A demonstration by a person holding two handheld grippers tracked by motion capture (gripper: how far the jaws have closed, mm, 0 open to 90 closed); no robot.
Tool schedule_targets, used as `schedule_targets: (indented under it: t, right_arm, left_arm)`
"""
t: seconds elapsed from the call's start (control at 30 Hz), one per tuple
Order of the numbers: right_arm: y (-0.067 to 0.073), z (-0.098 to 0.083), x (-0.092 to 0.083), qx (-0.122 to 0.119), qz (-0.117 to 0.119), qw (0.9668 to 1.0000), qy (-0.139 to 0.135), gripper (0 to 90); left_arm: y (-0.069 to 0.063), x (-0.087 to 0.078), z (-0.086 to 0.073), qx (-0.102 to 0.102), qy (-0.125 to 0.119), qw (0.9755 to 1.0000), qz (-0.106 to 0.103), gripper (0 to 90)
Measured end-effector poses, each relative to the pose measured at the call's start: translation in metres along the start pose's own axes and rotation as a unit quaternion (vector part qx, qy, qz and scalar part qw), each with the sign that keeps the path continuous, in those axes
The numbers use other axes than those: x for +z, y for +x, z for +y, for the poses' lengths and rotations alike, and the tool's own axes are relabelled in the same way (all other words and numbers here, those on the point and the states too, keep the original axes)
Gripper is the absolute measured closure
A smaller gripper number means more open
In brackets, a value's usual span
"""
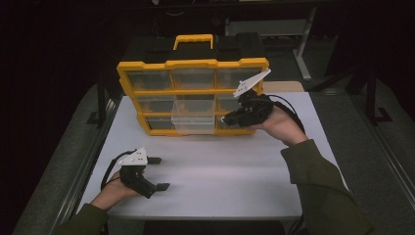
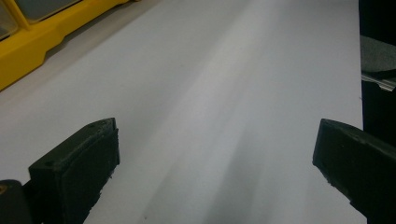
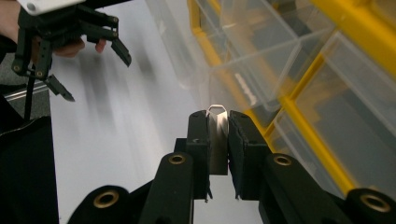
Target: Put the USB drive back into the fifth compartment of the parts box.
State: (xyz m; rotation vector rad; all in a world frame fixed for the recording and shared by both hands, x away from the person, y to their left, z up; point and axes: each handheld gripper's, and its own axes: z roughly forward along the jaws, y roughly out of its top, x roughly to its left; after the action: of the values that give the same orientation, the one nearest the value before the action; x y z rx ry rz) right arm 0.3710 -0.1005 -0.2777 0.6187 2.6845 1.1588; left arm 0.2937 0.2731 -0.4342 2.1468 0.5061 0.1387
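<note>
- We are looking down on a white table [image 1: 235, 186] where a yellow-framed parts organizer [image 1: 193, 95] is standing upright at the far edge, its clear drawers facing us.
- The bottom-middle clear drawer [image 1: 193, 125] is sitting pulled out past the yellow frame; the others look flush.
- We are holding the right gripper [image 3: 218, 135] just beside the organizer's lower right drawers, its jaws pinched tight on a small flat metal piece [image 3: 217, 140] with a rounded loop at its tip.
- What that piece is we cannot tell for sure; it may be a thin clip or tab.
- We judge it light, stiff and slick, so a squeeze across its flat faces, as now, should be keeping it from twisting; a grip on the narrow edges would likely be letting it slip.
- The drawers look like thin clear plastic, light and somewhat brittle, so we judge the front lip the sensible place to take hold.
- We are resting the left gripper [image 1: 157, 174] low over the near left of the table, well apart from the organizer, with its jaws spread wide and nothing between them.
- In the left gripper view only bare tabletop is lying between the two black jaws.
</note>
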Motion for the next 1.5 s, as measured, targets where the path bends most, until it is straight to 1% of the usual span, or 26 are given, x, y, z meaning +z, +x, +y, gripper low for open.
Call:
schedule_targets:
  t: [0.3,0.33,0.53,0.73,1.03,1.1,1.2,1.23,1.27,1.33,1.37,1.4,1.43,1.5]
  right_arm:
    - [-0.001,0.022,-0.009,-0.006,-0.004,0.9998,-0.017,77.6]
    - [-0.001,0.024,-0.009,-0.003,-0.003,0.9998,-0.017,77.6]
    - [0.0,0.039,-0.006,-0.009,0.0,0.9997,-0.02,77.6]
    - [-0.001,0.051,0.005,-0.011,0.003,0.9998,-0.017,77.4]
    - [-0.001,0.06,0.034,-0.009,0.015,0.9998,0.004,76.4]
    - [-0.001,0.06,0.038,-0.004,0.016,0.9999,0.001,67.1]
    - [-0.002,0.06,0.041,0.004,0.014,0.9999,0.0,57.6]
    - [-0.002,0.06,0.041,0.004,0.014,0.9999,0.0,57.6]
    - [-0.002,0.06,0.04,0.01,0.012,0.9999,0.0,56.6]
    - [-0.002,0.059,0.036,0.014,0.011,0.9998,-0.008,51.6]
    - [-0.002,0.059,0.036,0.014,0.011,0.9998,-0.008,51.6]
    - [-0.001,0.058,0.034,0.015,0.009,0.9998,-0.01,50.0]
    - [-0.001,0.057,0.029,0.017,0.005,0.9997,-0.015,46.6]
    - [-0.001,0.055,0.026,0.018,0.003,0.9997,-0.017,45.3]
  left_arm:
    - [0.0,0.0,0.0,0.002,0.002,1.0,0.0,0.0]
    - [0.0,0.0,0.0,0.001,0.002,1.0,0.0,0.0]
    - [-0.001,0.0,0.0,0.002,0.003,1.0,0.001,0.0]
    - [-0.001,0.0,0.001,0.002,0.004,1.0,0.0,0.0]
    - [-0.002,0.0,0.001,0.004,0.004,1.0,-0.001,0.0]
    - [-0.002,-0.001,0.001,0.004,0.003,1.0,-0.001,0.0]
    - [-0.002,-0.001,0.001,0.004,0.002,1.0,-0.001,0.0]
    - [-0.002,-0.001,0.001,0.004,0.002,1.0,-0.001,0.0]
    - [-0.002,-0.001,0.001,0.004,0.002,1.0,-0.002,0.0]
    - [-0.002,-0.001,0.001,0.004,0.003,1.0,-0.002,0.0]
    - [-0.002,-0.001,0.001,0.004,0.003,1.0,-0.002,0.0]
    - [-0.002,-0.001,0.001,0.005,0.004,1.0,-0.002,0.0]
    - [-0.002,-0.001,0.001,0.005,0.004,1.0,-0.002,0.0]
    - [-0.002,-0.001,0.001,0.005,0.004,1.0,-0.002,0.0]
